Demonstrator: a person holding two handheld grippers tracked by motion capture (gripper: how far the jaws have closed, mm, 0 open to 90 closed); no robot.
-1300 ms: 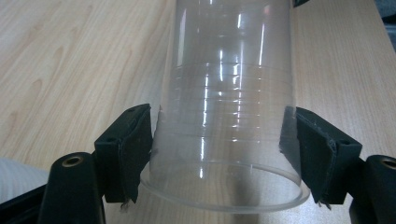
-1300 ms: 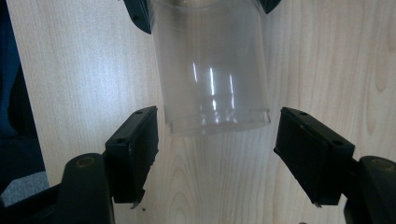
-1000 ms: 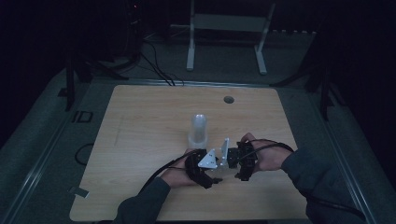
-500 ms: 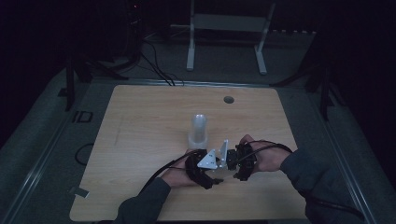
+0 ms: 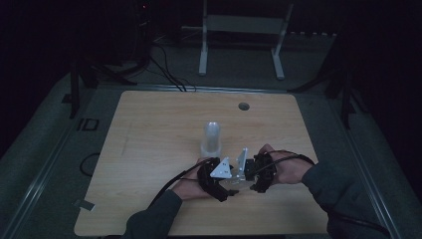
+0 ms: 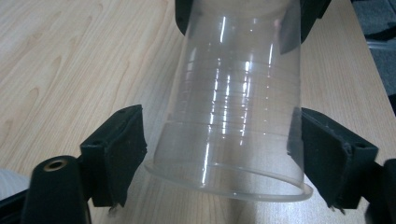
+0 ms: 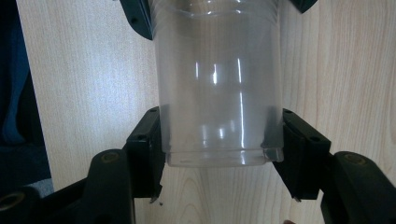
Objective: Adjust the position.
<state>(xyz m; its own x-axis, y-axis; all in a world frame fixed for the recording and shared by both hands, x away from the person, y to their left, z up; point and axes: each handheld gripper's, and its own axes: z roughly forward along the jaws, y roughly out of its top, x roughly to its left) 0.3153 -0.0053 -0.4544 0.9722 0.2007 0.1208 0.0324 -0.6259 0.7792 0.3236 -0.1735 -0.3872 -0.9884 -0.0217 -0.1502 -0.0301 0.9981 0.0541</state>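
While your right tool [image 7: 219, 154] clamps the base end of a clear plastic cup [image 7: 217, 84] lying level just above the table [image 5: 149, 149], your left tool [image 6: 219, 158] has just been opening, its pads now off the cup's rim end between them. Another cup [image 5: 211, 138] stands upside down nearby.

We are looking at a dim, grainy high view in which only the wooden table [image 5: 149, 149] is catching light while the surroundings are sinking into black. Both gripper views are showing bright and sharp, with white glare streaking the clear cup [image 6: 233, 116].
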